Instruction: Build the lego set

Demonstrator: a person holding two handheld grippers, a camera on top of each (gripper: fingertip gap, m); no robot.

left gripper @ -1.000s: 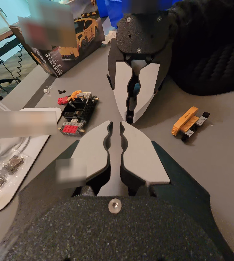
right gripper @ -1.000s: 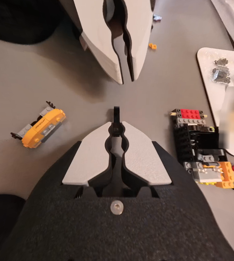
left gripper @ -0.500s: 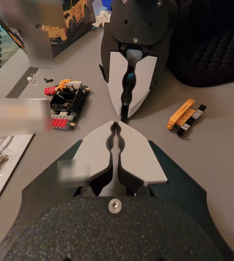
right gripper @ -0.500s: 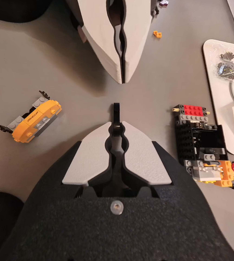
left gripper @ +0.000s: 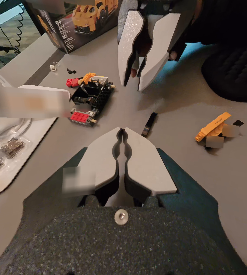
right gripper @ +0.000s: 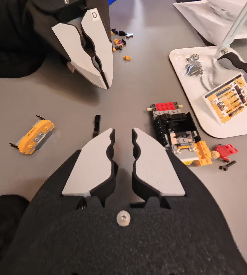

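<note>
Tabletop (left gripper: 179, 171): grey, carrying every piece.
Chassis (right gripper: 175, 129): black studded frame, red plate one end, orange bricks the other, beside the white tray (right gripper: 184, 95).
Bumper section (right gripper: 33, 136): orange over grey, lying well apart.
Black bar (left gripper: 149, 124): narrow, loose between both claws.
Left claw (left gripper: 122, 130): tips pressed together, empty.
Right claw (right gripper: 122, 131): spread, empty.

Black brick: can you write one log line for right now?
left gripper: shut, empty | right gripper: open | black brick: loose on table

2 tongs (left gripper: 122, 129) (right gripper: 123, 131), 1 loose black brick (left gripper: 149, 124), 2 part-built assys — chassis (right gripper: 173, 129), orange section (right gripper: 33, 135), 1 set box (left gripper: 78, 25).
</note>
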